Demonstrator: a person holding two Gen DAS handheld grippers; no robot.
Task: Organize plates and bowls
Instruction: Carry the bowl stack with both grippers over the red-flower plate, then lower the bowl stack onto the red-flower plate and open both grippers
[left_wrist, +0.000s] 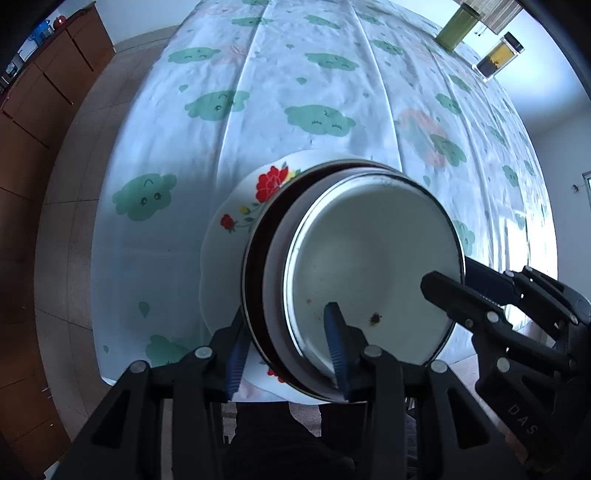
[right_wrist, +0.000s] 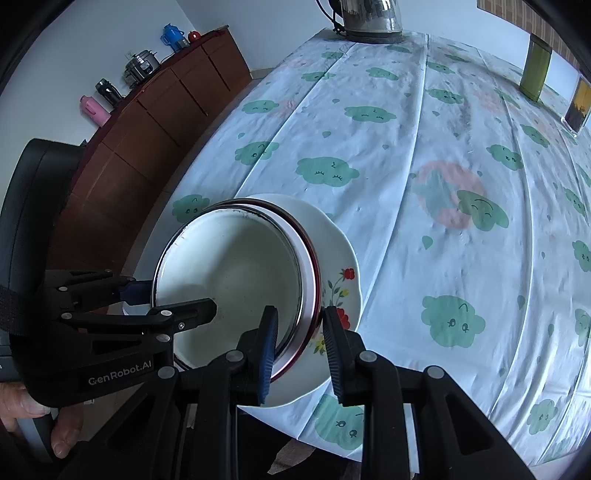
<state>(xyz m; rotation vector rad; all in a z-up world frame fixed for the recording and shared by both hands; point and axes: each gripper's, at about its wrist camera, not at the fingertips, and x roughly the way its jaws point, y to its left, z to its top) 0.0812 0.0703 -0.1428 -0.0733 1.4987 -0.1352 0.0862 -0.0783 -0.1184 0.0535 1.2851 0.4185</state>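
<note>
Both my claws on the stacked dishes at the near desk edge

My left claw (left_wrist: 288, 350) pinches the near rims of the white bowl (left_wrist: 373, 273) and the red-rimmed bowl (left_wrist: 255, 273) under it; my right claw (right_wrist: 301, 350) pinches the same rims on the other side. The stack sits tilted on a flowered plate (left_wrist: 240, 218) that overhangs the near edge of the desk (left_wrist: 295, 92), well apart from the jars at the far right corner

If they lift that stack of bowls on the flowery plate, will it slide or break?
Probably a bit slippery: the white bowl looks smooth and glossy. The stack may shift, since the bowls sit off-centre on the flowered plate. The plate looks like ceramic, so likely breakable. With the left gripper and right gripper on opposite sides, tipping seems less likely.
</note>
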